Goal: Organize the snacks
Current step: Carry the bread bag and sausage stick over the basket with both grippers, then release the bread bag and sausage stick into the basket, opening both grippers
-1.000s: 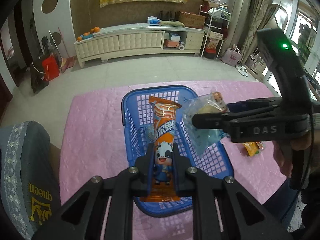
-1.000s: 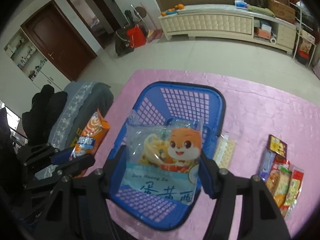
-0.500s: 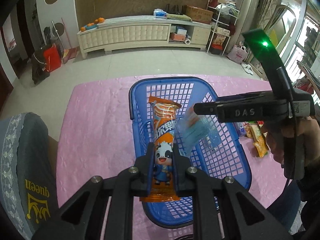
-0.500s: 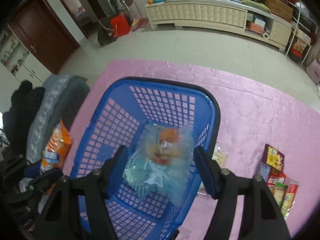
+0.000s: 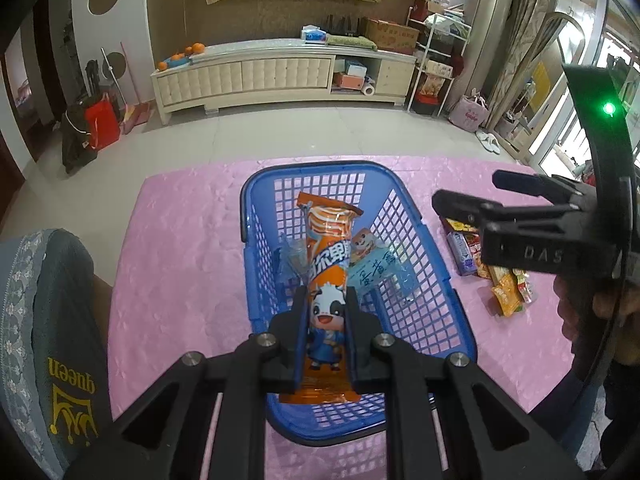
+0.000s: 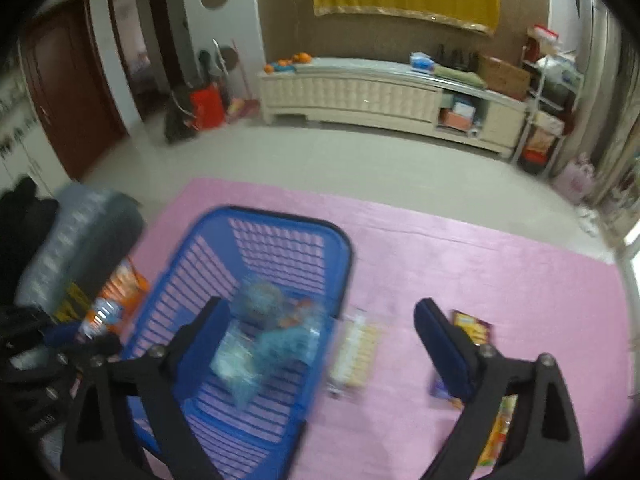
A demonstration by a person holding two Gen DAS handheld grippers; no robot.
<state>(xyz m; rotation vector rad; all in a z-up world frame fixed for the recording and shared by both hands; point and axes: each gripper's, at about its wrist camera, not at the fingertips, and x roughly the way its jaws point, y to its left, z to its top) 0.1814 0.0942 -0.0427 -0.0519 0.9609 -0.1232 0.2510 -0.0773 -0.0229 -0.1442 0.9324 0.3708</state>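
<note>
The orange snack packet [image 5: 327,276] (cartoon cow on the wrapper) is gripped by the left tool [image 5: 326,330] and held over the blue basket [image 5: 424,280]. The clear snack bag [image 5: 376,268] is seen lying inside the basket. The right tool [image 6: 320,336] is spread wide, empty, above the pink-covered desk [image 6: 460,264], where loose snack packets [image 5: 496,276] are left at the right.

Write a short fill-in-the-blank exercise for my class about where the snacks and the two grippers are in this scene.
1. The left gripper is shut on the ____ snack packet with a cartoon cow.
2. The clear bag lies inside the ____ basket.
3. The right gripper has its jaws ____.
4. The basket stands on a ____ tablecloth.

Missing words: orange; blue; open; pink
</note>
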